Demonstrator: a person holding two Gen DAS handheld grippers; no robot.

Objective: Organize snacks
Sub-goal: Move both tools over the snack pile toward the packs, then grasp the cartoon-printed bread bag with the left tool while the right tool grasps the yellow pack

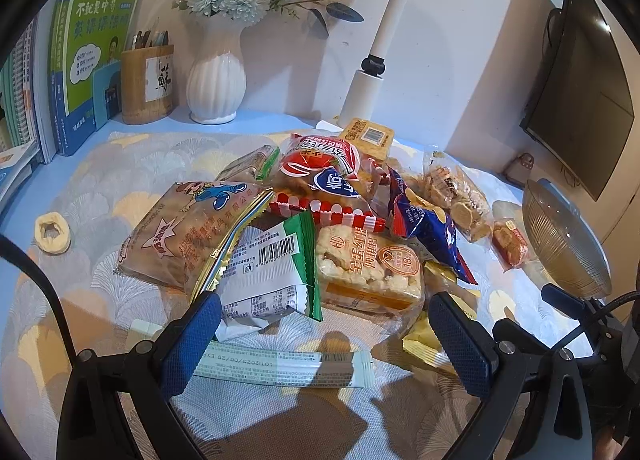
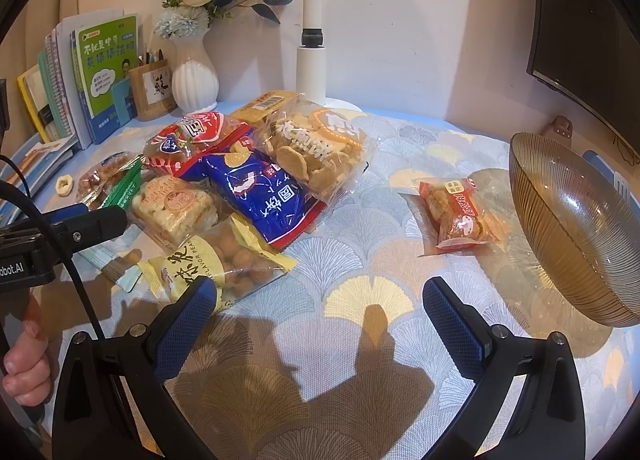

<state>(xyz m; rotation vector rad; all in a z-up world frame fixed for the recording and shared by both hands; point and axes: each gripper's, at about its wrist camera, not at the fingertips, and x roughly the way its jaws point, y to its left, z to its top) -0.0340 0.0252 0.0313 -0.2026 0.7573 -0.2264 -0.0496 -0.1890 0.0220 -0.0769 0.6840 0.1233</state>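
A: At twelve o'clock from the left tool [image 1: 324, 324], the snack pile [image 1: 320, 211] covers the counter [image 1: 100, 179]; its fingers are spread wide, gripping nothing, a white-and-green packet [image 1: 268, 276] just ahead.

B: And the right tool [image 2: 320, 316]?

A: Released too, empty. A peanut bag [image 2: 224, 264] sits at ten o'clock beside its left finger, with a blue chip bag [image 2: 264, 191] behind that.

B: Anything apart from the pile?

A: A small red biscuit packet [image 2: 460, 211] at one o'clock, near the ribbed glass bowl [image 2: 568, 232] at two o'clock.
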